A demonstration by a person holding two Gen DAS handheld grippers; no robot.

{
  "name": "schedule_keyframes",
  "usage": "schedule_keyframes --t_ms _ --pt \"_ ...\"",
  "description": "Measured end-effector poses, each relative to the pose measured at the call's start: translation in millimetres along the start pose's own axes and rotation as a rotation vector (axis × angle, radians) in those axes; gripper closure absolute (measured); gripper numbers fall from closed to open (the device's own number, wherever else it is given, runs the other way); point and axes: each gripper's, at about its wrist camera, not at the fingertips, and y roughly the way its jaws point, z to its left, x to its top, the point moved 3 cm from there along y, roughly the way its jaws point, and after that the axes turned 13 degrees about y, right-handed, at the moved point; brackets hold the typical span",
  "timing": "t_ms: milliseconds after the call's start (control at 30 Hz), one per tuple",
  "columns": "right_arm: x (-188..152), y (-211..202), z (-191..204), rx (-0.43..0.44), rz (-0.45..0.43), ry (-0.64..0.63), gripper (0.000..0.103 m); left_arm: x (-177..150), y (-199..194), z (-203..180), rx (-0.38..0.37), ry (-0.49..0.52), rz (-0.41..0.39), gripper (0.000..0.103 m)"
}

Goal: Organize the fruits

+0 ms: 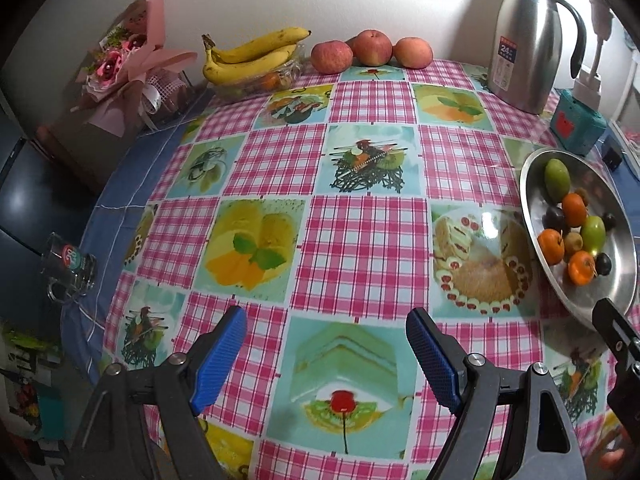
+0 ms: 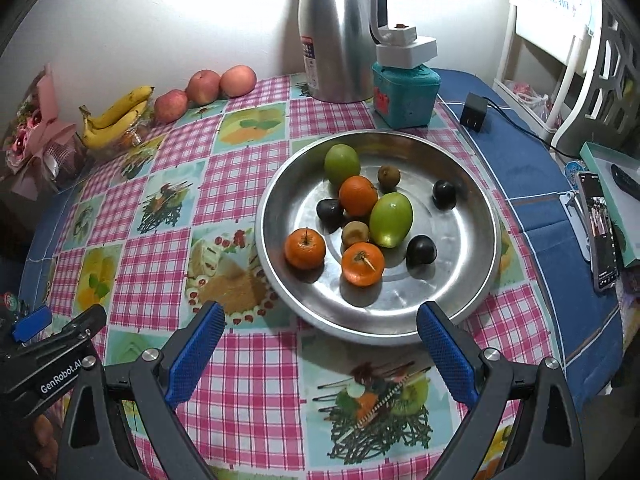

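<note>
Hovering over the tablecloth (image 1: pixel 360 240), left gripper (image 1: pixel 326 354) and right gripper (image 2: pixel 320 354) both spread, empty.

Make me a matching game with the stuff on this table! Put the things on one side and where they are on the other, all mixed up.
Things:
1. bananas
2. oranges
3. steel jug
4. phone

Places:
A. inside the metal plate
B. on the blue cloth at the right edge
C. on a clear container by the wall, next to the apples
D. standing at the back, beside the teal box

Pairs: 1-C, 2-A, 3-D, 4-B
</note>
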Motion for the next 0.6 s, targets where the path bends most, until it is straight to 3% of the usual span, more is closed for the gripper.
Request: schedule_keyframes --t_ms 600 --pt "-9.1 -11.2 -6.3 -0.015 -0.009 0.016 0.006 -5.5 -8.4 4.2 -0.023 0.005 -0.030 0.019"
